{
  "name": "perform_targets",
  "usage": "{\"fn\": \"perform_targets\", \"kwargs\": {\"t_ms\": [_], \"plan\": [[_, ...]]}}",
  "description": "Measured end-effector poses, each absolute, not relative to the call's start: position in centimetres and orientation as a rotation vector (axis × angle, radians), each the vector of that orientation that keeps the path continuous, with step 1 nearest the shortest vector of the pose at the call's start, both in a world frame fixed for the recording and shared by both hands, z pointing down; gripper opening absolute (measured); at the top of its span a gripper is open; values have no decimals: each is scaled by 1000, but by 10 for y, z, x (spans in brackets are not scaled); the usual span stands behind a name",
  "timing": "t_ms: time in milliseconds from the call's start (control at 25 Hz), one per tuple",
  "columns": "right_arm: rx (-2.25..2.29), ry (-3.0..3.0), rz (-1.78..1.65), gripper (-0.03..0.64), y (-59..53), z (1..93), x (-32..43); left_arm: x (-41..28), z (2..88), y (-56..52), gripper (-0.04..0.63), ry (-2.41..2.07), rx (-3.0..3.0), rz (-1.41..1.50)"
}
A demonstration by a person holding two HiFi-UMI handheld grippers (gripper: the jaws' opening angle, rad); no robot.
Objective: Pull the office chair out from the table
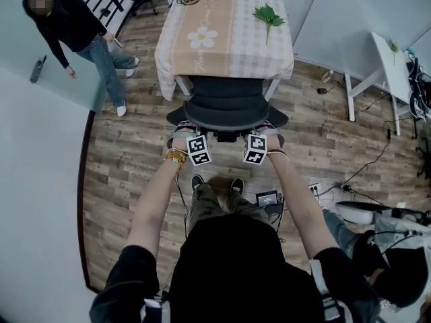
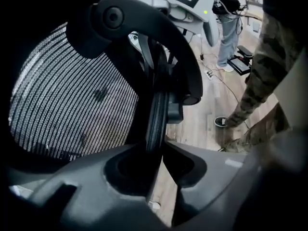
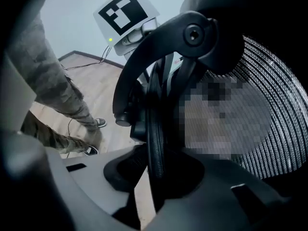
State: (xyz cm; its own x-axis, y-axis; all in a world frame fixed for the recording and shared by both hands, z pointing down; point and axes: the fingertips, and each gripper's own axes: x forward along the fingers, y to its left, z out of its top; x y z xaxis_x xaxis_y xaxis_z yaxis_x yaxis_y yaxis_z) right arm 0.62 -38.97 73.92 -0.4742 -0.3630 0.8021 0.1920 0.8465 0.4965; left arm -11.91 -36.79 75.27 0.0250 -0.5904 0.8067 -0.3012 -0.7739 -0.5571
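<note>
A black mesh office chair [image 1: 227, 103] stands tucked against a table [image 1: 202, 59] with a checked beige cloth. My left gripper [image 1: 192, 138] and right gripper [image 1: 262, 137] are on the top edge of its backrest, side by side. In the left gripper view, the left gripper [image 2: 156, 150] is shut on the backrest's dark rim [image 2: 157, 112], with the mesh [image 2: 72, 105] to its left. In the right gripper view, the right gripper [image 3: 156, 162] is shut on the same rim [image 3: 155, 124], with the mesh [image 3: 279, 105] to its right.
A green leafy sprig [image 1: 268, 15] lies on the table. A person [image 1: 81, 32] stands at the upper left by a pale partition. A white desk [image 1: 384, 73] and floor cables [image 1: 363, 173] are at the right. Another person [image 1: 390, 268] crouches at the lower right.
</note>
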Motion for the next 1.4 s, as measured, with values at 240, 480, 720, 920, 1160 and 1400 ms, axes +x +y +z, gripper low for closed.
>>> {"fn": "perform_targets", "kwargs": {"t_ms": [240,480,720,920,1160,1400], "plan": [[130,-1959,-643,87,-364,743,5,-121,754,-345,120,897,-2067,-1807],[151,-1951,-614,87,-339,741,-2,-129,754,-324,120,884,-2079,-1819],[153,-1948,-614,87,-316,740,-5,-131,754,-300,120,875,-2078,-1823],[153,-1957,-620,86,-288,741,-4,-131,757,-276,121,853,-2091,-1848],[169,-1952,-617,86,-266,741,-6,-133,756,-253,123,857,-2094,-1842],[180,-1945,-607,85,-243,743,-5,-132,757,-233,121,844,-2084,-1828]]}}
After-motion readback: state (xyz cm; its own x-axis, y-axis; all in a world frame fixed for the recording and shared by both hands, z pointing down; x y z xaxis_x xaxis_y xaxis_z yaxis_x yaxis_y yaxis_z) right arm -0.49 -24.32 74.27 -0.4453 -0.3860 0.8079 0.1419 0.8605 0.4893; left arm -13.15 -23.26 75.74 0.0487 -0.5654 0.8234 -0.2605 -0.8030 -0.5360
